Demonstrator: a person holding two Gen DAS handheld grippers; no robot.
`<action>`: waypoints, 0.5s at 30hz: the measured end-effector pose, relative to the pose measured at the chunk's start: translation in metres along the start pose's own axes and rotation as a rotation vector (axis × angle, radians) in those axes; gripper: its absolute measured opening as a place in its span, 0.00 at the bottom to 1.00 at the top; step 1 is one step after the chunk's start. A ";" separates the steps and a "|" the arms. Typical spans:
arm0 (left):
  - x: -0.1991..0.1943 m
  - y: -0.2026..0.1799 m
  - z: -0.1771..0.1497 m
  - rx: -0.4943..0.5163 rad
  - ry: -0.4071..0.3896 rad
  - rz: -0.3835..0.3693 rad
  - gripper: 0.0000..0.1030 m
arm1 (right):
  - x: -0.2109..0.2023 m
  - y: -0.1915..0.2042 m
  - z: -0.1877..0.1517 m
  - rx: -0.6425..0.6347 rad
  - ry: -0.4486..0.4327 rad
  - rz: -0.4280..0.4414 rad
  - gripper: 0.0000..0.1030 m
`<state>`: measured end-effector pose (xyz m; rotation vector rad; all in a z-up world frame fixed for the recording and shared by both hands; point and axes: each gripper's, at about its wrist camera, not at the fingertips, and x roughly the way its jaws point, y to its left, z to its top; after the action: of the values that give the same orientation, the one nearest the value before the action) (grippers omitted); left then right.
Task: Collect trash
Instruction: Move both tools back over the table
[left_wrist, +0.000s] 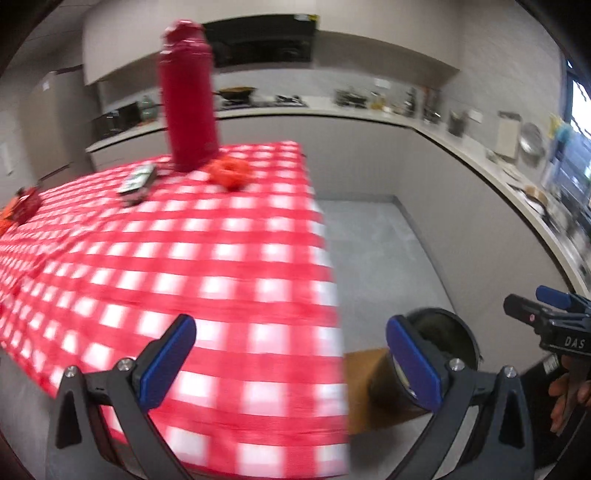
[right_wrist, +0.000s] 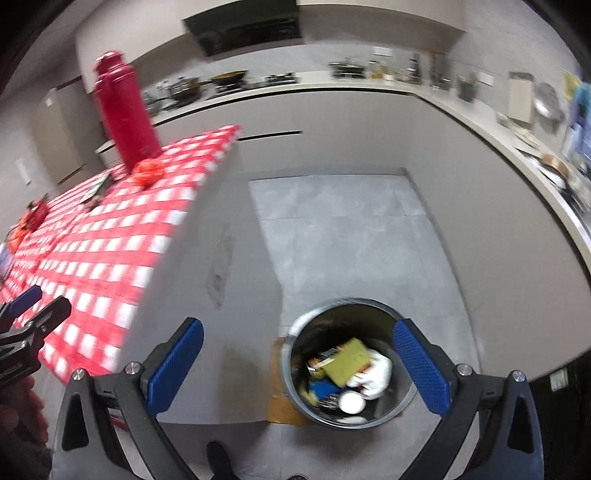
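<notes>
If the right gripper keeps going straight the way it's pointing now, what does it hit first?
Most likely the floor just beyond the trash bin. The right gripper is open and empty, angled downward, with the bin's rim low between its fingers; depth is unclear.

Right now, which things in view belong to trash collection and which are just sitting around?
Job:
- trash bin on the floor, wrappers already inside
- crumpled orange scrap on the checked tablecloth
- red-orange wrapper at the cloth's far left
- left gripper and right gripper, both open, empty

Lying about:
- red bottle, upright
- remote
- counter clutter
</notes>
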<state>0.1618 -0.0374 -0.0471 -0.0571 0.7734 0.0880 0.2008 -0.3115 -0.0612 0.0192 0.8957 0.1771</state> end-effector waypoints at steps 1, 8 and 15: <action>0.000 0.009 0.001 -0.010 -0.002 0.017 1.00 | 0.002 0.012 0.004 -0.016 -0.001 0.012 1.00; 0.003 0.074 0.008 -0.066 -0.007 0.108 1.00 | 0.006 0.083 0.031 -0.102 -0.066 0.079 1.00; 0.019 0.135 0.029 -0.111 -0.021 0.134 1.00 | 0.024 0.156 0.062 -0.179 -0.083 0.117 1.00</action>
<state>0.1822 0.1003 -0.0425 -0.1099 0.7501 0.2587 0.2410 -0.1508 -0.0265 -0.0872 0.7938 0.3628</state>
